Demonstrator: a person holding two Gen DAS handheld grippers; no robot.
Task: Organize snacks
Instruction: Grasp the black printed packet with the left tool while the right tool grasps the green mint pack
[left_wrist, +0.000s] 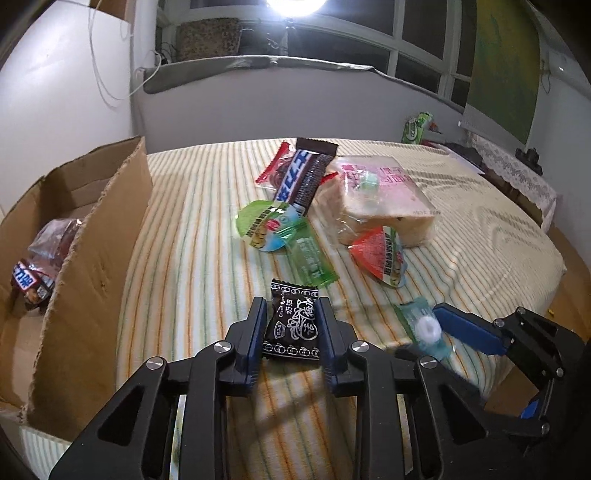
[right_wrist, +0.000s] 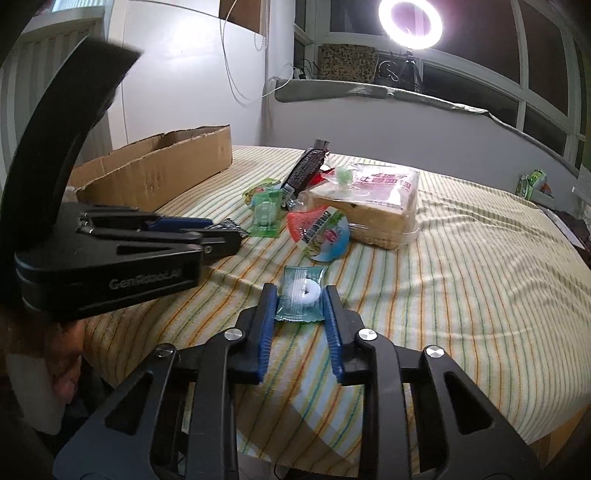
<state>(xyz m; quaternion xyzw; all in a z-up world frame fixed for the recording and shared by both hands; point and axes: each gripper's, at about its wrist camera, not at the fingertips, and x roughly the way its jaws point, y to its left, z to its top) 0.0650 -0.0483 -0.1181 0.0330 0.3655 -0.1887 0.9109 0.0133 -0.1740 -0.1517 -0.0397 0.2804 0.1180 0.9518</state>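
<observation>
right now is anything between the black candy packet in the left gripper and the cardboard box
Nothing visible. The left gripper is shut on the black candy packet, and only bare striped cloth lies between it and the cardboard box, whose near wall it must clear.

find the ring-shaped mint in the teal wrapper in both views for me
Left wrist view: ring mint in its teal wrapper, lower right, at the blue fingers of the right gripper.
Right wrist view: same mint, centre, between the right gripper's fingers, pads against the wrapper's edges.
Shared landmark: bagged sliced bread, beyond the mint in both.
</observation>
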